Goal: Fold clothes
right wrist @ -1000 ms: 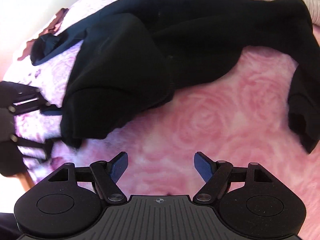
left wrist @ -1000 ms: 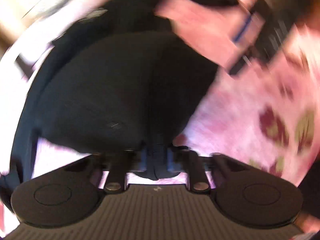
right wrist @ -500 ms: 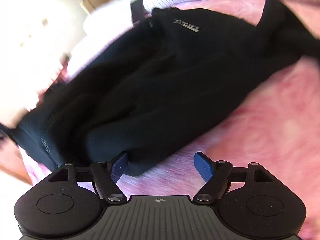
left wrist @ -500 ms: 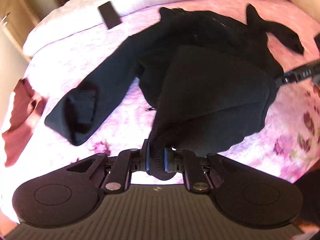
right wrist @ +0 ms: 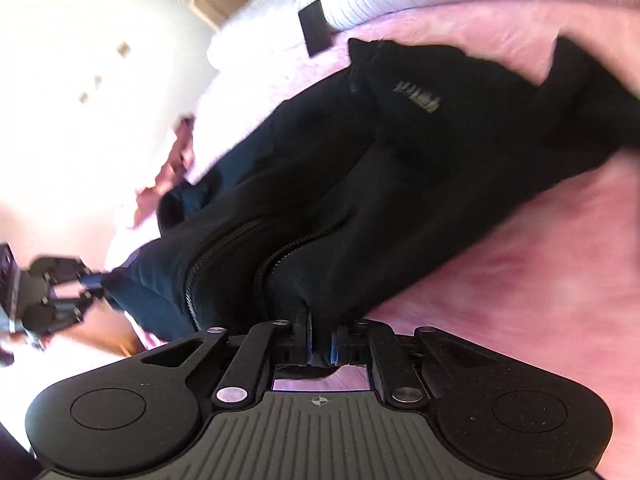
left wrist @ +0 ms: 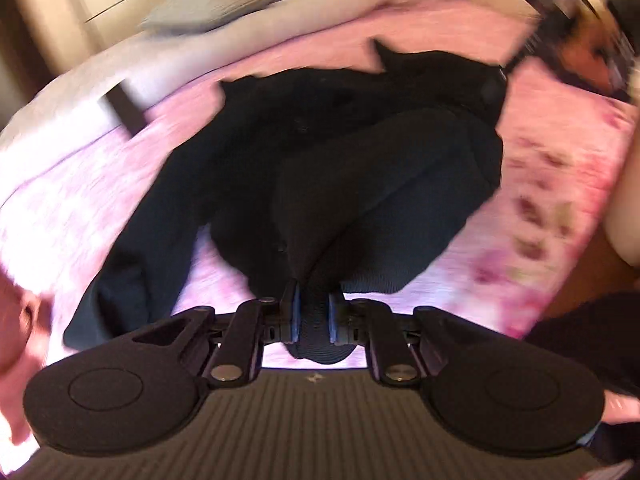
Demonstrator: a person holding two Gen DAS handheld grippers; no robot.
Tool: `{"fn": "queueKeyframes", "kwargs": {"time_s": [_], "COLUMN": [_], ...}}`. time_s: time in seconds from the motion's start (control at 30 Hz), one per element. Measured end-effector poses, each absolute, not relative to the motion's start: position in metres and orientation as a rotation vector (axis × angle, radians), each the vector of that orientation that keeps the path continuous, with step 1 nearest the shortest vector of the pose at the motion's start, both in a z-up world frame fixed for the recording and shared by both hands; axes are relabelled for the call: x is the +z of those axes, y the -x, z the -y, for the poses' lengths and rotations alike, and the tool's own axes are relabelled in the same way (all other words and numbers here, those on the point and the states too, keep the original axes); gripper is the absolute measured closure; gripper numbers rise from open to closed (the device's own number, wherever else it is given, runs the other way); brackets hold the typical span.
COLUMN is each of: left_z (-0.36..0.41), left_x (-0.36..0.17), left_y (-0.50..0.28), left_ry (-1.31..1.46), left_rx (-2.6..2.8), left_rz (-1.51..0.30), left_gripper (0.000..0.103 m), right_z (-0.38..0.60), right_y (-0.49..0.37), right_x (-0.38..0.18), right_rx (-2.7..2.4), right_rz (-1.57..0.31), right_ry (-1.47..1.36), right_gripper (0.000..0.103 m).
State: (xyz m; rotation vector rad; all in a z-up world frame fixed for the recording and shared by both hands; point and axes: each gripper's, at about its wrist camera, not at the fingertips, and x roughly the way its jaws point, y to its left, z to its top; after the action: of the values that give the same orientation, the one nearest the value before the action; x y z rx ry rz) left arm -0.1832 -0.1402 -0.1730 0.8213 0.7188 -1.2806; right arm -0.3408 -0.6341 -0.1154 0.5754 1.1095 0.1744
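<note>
A black jacket (left wrist: 360, 152) trails across the pink bed (left wrist: 560, 168); the left hand-held gripper (left wrist: 313, 316) and the right hand-held gripper (right wrist: 320, 340) each pinch its near hem.

Both wrist views sit close above the bed (left wrist: 132, 184), angled steeply down along their gripper fingers. Shared: black jacket (left wrist: 360, 184) and dark flat object (right wrist: 316, 28). Right view catches the left gripper (right wrist: 94, 292) at left edge.
</note>
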Motion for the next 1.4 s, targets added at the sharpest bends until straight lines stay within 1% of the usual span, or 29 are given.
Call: {"fn": "queueKeyframes", "kwargs": {"time_s": [0.07,0.1,0.13,0.17,0.2,0.27,0.3,0.33,0.37,0.4,0.43,0.47,0.53,0.63,0.73,0.8,0.87,0.97,1.03,1.07,1.1,1.13,1.2,1.23,1.3,1.37,1.4], "left_z": [0.138,0.136,0.133,0.128,0.123,0.116,0.113,0.113,0.114,0.118,0.124,0.132,0.154,0.200,0.257,0.302,0.352,0.416,0.447,0.458,0.471,0.483,0.497,0.503,0.518,0.536,0.542], "left_x": [-0.177,-0.184,-0.196,-0.209,-0.221,-0.233,-0.233,-0.231,-0.227,-0.222,-0.217,-0.212,-0.205,-0.199,-0.205,-0.213,-0.227,-0.243,-0.255,-0.260,-0.263,-0.266,-0.268,-0.269,-0.271,-0.274,-0.276], "left_y": [0.199,0.207,0.214,0.220,0.224,0.224,0.220,0.214,0.207,0.199,0.192,0.185,0.172,0.161,0.160,0.166,0.177,0.195,0.205,0.210,0.214,0.218,0.223,0.226,0.230,0.231,0.231], "left_ry": [-0.878,-0.908,-0.943,-0.980,-1.013,-1.031,-1.025,-1.011,-0.996,-0.981,-0.968,-0.958,-0.932,-0.898,-0.884,-0.881,-0.886,-0.909,-0.937,-0.955,-0.973,-0.990,-1.010,-1.017,-1.025,-1.029,-1.032], "left_rx": [-1.379,-1.411,-1.419,-1.413,-1.404,-1.366,-1.341,-1.312,-1.286,-1.262,-1.238,-1.213,-1.174,-1.160,-1.178,-1.203,-1.239,-1.309,-1.346,-1.361,-1.374,-1.388,-1.417,-1.430,-1.445,-1.452,-1.453], "left_rz": [-0.817,-0.881,-0.937,-0.974,-1.001,-1.038,-1.045,-1.044,-1.035,-1.014,-0.989,-0.959,-0.899,-0.831,-0.782,-0.763,-0.744,-0.717,-0.705,-0.698,-0.690,-0.679,-0.656,-0.647,-0.647,-0.647,-0.649], "left_gripper": [0.091,0.087,0.085,0.082,0.082,0.082,0.082,0.081,0.077,0.073,0.072,0.071,0.069,0.064,0.063,0.063,0.063,0.062,0.062,0.062,0.062,0.062,0.062,0.062,0.062,0.062,0.062], "right_z": [0.636,0.635,0.633,0.630,0.629,0.624,0.622,0.620,0.620,0.622,0.625,0.632,0.651,0.694,0.746,0.780,0.816,0.881,0.912,0.921,0.931,0.941,0.958,0.965,0.972,0.989,0.997], "right_y": [0.354,0.361,0.368,0.375,0.381,0.392,0.394,0.395,0.398,0.400,0.401,0.401,0.398,0.383,0.363,0.348,0.329,0.319,0.326,0.330,0.334,0.338,0.344,0.346,0.352,0.358,0.360], "right_x": [-0.090,-0.080,-0.080,-0.090,-0.103,-0.132,-0.141,-0.146,-0.148,-0.149,-0.150,-0.150,-0.149,-0.150,-0.165,-0.185,-0.211,-0.250,-0.261,-0.263,-0.261,-0.256,-0.230,-0.215,-0.191,-0.185,-0.186], "right_rx": [0.125,0.094,0.070,0.035,-0.016,-0.117,-0.151,-0.175,-0.195,-0.216,-0.237,-0.259,-0.303,-0.370,-0.430,-0.452,-0.460,-0.440,-0.376,-0.340,-0.297,-0.248,-0.202,-0.200,-0.268,-0.368,-0.414], "right_rz": [-1.252,-1.322,-1.401,-1.462,-1.498,-1.530,-1.527,-1.500,-1.459,-1.416,-1.376,-1.337,-1.256,-1.147,-1.090,-1.080,-1.110,-1.177,-1.195,-1.204,-1.222,-1.246,-1.326,-1.379,-1.511,-1.576,-1.590], "right_ry": [-0.447,-0.374,-0.317,-0.277,-0.239,-0.198,-0.180,-0.166,-0.172,-0.192,-0.216,-0.237,-0.263,-0.280,-0.280,-0.270,-0.278,-0.417,-0.554,-0.587,-0.616,-0.642,-0.538,-0.406,-0.017,0.254,0.349], "right_gripper": [0.096,0.096,0.096,0.095,0.095,0.095,0.091,0.085,0.060,0.027,0.016,0.013,0.013,0.013,0.013,0.013,0.013,0.013,0.014,0.032,0.080,0.086,0.086,0.086,0.085,0.085,0.069]}}
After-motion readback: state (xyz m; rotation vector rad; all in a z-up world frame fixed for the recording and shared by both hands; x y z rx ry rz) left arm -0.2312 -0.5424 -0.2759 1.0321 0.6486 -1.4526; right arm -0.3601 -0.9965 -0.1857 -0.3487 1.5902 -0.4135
